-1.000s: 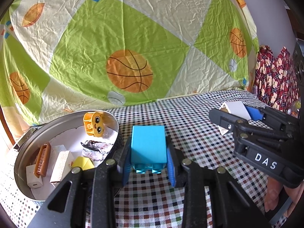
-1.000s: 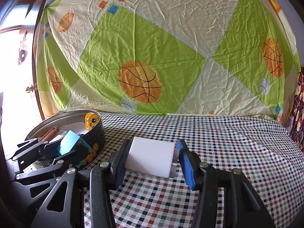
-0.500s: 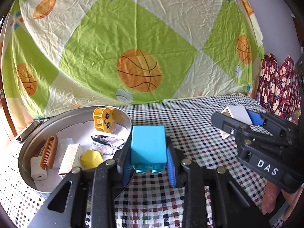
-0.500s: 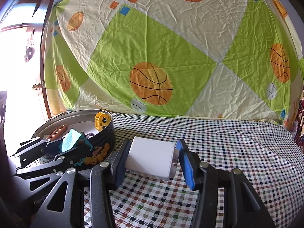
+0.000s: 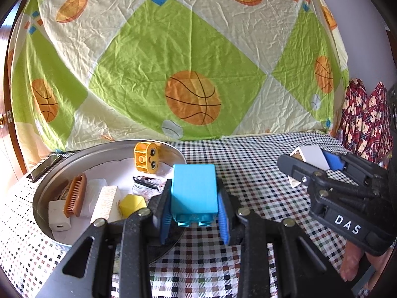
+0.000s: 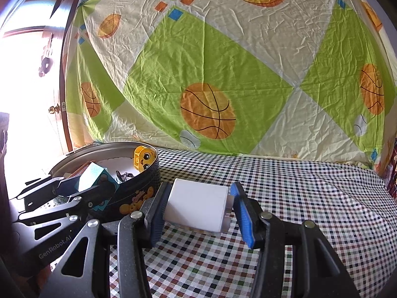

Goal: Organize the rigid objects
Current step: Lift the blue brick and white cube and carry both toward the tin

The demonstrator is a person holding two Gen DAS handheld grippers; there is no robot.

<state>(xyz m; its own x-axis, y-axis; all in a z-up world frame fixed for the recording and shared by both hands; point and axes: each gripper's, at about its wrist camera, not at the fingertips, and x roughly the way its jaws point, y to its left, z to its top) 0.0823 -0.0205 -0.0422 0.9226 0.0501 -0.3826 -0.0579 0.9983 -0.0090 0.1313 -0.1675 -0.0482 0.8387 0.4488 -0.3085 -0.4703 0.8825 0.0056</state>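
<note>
Left wrist view: blue toy block (image 5: 194, 190) sitting clamped between the blue pads of the left gripper (image 5: 194, 213), studs facing the camera, hanging over the near right rim of the round metal tin (image 5: 43, 188). Inside the tin, lying on white paper: yellow face block (image 5: 146, 157) standing at the far side, brown comb (image 5: 75, 195), white charger (image 5: 59, 221), pale speckled block (image 5: 105, 204), yellow faceted piece (image 5: 131, 204) and a small dark tangled item (image 5: 146, 182), too unclear for naming. Resting beyond the tin's left edge, a flat dark device (image 5: 44, 166). Off to the right, well apart from the tin, the right gripper (image 5: 312, 164) gripping a white plug adapter (image 5: 314, 157) above the checked tablecloth (image 5: 248, 168), fingers of a hand (image 5: 349, 263) showing beneath. Right wrist view: same white plug adapter (image 6: 197, 207) pinched between the right gripper's (image 6: 197, 213) pads, prong end pressing against the right-hand pad. Hanging behind everything, a green and cream sheet with basketballs (image 6: 208, 110).
</note>
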